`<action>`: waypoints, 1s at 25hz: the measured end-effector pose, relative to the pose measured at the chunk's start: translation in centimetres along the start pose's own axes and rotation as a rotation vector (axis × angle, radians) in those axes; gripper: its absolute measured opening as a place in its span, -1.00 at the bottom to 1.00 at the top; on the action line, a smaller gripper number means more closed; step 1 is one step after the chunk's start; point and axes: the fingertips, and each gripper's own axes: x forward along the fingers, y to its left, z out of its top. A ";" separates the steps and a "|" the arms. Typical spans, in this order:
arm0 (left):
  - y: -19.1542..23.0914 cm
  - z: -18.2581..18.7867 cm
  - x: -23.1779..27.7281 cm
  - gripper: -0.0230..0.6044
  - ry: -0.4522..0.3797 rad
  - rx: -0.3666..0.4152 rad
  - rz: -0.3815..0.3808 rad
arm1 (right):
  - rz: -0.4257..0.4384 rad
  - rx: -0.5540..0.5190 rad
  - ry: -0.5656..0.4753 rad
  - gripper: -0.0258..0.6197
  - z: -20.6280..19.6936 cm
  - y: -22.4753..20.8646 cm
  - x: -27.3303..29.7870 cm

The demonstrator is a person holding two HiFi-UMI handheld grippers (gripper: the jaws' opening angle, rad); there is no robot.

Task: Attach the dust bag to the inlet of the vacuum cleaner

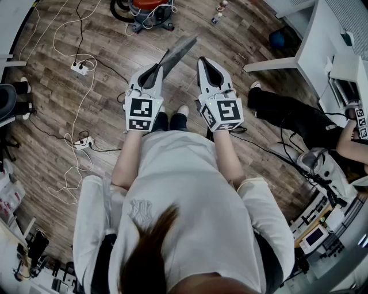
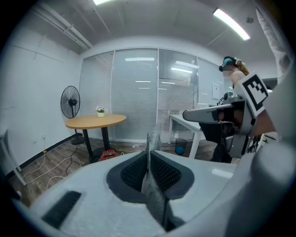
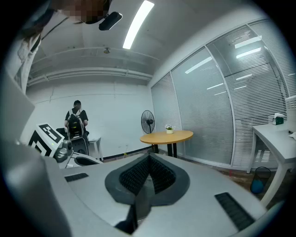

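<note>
In the head view I hold both grippers out over a wooden floor. The left gripper (image 1: 156,70) is shut on a flat grey dust bag (image 1: 179,50) that sticks out ahead and to the right. In the left gripper view the dust bag (image 2: 153,139) stands edge-on between the left gripper's (image 2: 149,155) dark pads. The right gripper (image 1: 206,63) lies beside it, shut, with nothing held; its own view shows the right gripper (image 3: 149,159) with its pads together. The red vacuum cleaner (image 1: 150,10) sits on the floor far ahead, and the vacuum cleaner (image 2: 108,154) also shows by a round table.
White cables and power strips (image 1: 79,68) lie on the floor to the left. A white desk (image 1: 310,51) and a seated person (image 1: 287,118) are at the right. A round wooden table (image 2: 95,121), a standing fan (image 2: 70,102) and a blue bin (image 2: 180,146) stand ahead.
</note>
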 end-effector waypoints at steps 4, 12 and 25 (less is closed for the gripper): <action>0.1 0.2 -0.4 -0.81 -0.001 0.011 0.010 | 0.002 -0.001 -0.002 -0.91 0.2 0.1 -0.3; -0.9 0.5 -0.8 -0.81 -0.003 0.025 0.010 | 0.027 -0.007 -0.004 -0.91 0.2 0.2 -1.3; -6.0 -1.4 0.2 -0.81 0.125 0.427 -0.171 | 0.113 0.007 -0.024 -0.91 -0.3 -0.6 -3.7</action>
